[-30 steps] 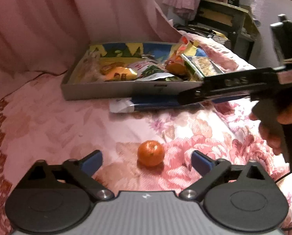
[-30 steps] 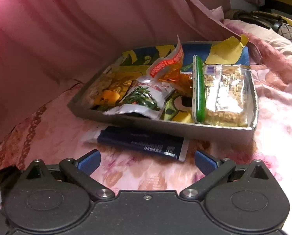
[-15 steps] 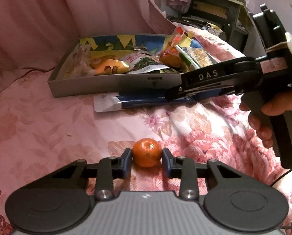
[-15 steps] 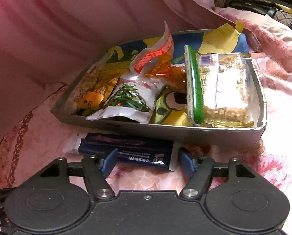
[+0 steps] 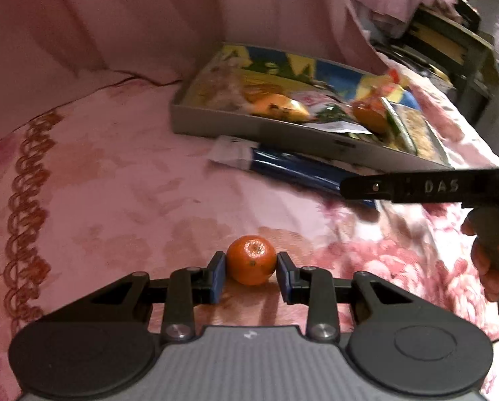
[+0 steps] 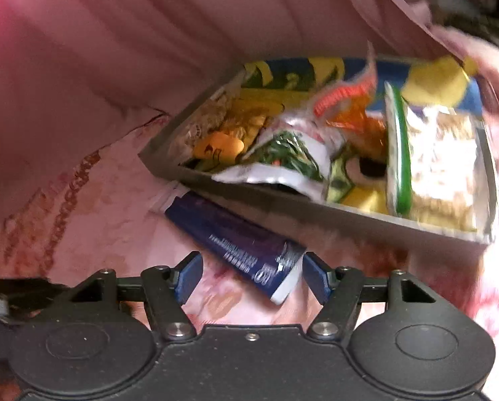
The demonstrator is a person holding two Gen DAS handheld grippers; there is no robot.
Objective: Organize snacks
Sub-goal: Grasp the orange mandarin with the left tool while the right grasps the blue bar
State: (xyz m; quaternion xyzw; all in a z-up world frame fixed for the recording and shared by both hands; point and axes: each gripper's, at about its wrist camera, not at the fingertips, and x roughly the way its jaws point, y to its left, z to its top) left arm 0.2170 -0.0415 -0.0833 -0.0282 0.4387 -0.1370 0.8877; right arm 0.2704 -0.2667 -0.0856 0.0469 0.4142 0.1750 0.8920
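Left gripper (image 5: 251, 275) is clamped on a small orange mandarin (image 5: 252, 264), with both blue pads touching its sides. If the fruit rests on the pink flowered bedspread (image 5: 115, 183) or is lifted a little, I cannot tell. Right gripper (image 6: 252, 275) has its fingers apart around the near end of a dark blue packet (image 6: 236, 239); the right pad looks just beside the packet's white edge, but the blur does not show if it touches. This packet lies on the bedspread, just in front of the grey tray (image 6: 349, 214), and its far end is partly hidden under the tray wall. Inside the tray are several snack bags: a white one with a green picture (image 6: 289, 157), a long green stick (image 6: 399, 153) and a clear pack of pale crackers (image 6: 443, 163). Their printed words are too blurred to read. In the left wrist view the right gripper's black finger (image 5: 416, 187) covers part of the packet, and the person's hand (image 5: 496, 267) is cut off at the edge.
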